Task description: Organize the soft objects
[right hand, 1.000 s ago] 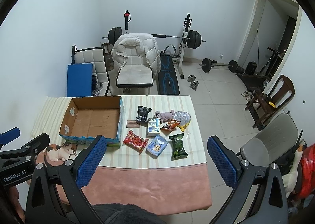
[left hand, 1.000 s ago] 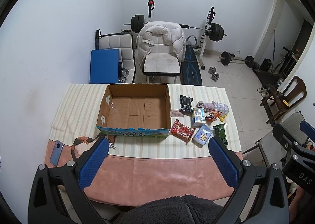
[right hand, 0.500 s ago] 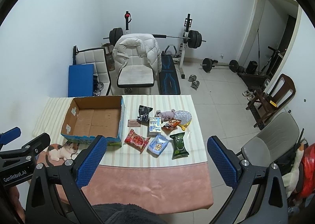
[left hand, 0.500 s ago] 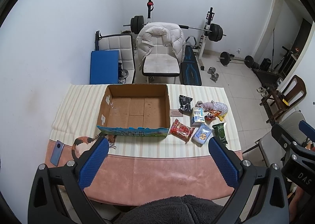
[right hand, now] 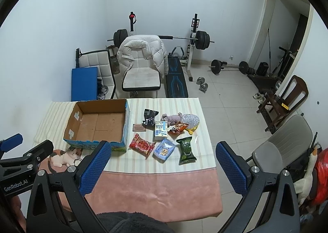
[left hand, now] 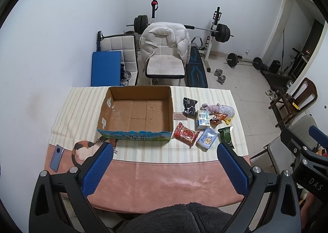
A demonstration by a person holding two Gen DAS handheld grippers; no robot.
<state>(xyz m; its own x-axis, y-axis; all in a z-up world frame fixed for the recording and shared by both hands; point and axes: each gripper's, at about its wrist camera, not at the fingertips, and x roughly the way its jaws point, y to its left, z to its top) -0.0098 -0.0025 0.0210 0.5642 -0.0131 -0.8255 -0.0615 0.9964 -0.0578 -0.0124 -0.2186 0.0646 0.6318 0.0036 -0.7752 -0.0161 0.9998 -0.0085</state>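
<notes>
An empty open cardboard box [left hand: 135, 113] [right hand: 98, 122] stands on the striped cloth. To its right lie soft packs: a red snack bag [left hand: 186, 134] [right hand: 141, 145], a light blue pack [left hand: 207, 140] [right hand: 165, 149], a green pack [left hand: 226, 136] [right hand: 186, 150], a white carton [left hand: 203, 119] [right hand: 161, 130], a black pouch [left hand: 189, 105] [right hand: 150, 116], an orange bag [right hand: 177, 128] and a grey plush toy [left hand: 212, 107] [right hand: 172, 118]. My left gripper [left hand: 164, 168] and right gripper [right hand: 163, 168] are open and empty, high above the table's near edge.
A phone [left hand: 57, 158] lies at the table's left front. A cat picture [right hand: 65, 156] is printed on the pink table cover. A small card [right hand: 139, 127] lies beside the box. Chairs, a weight bench and dumbbells stand behind; a grey chair [right hand: 283, 144] is at right.
Both views have shifted slightly closer to the table. Nothing on the table has moved; both grippers stay open.
</notes>
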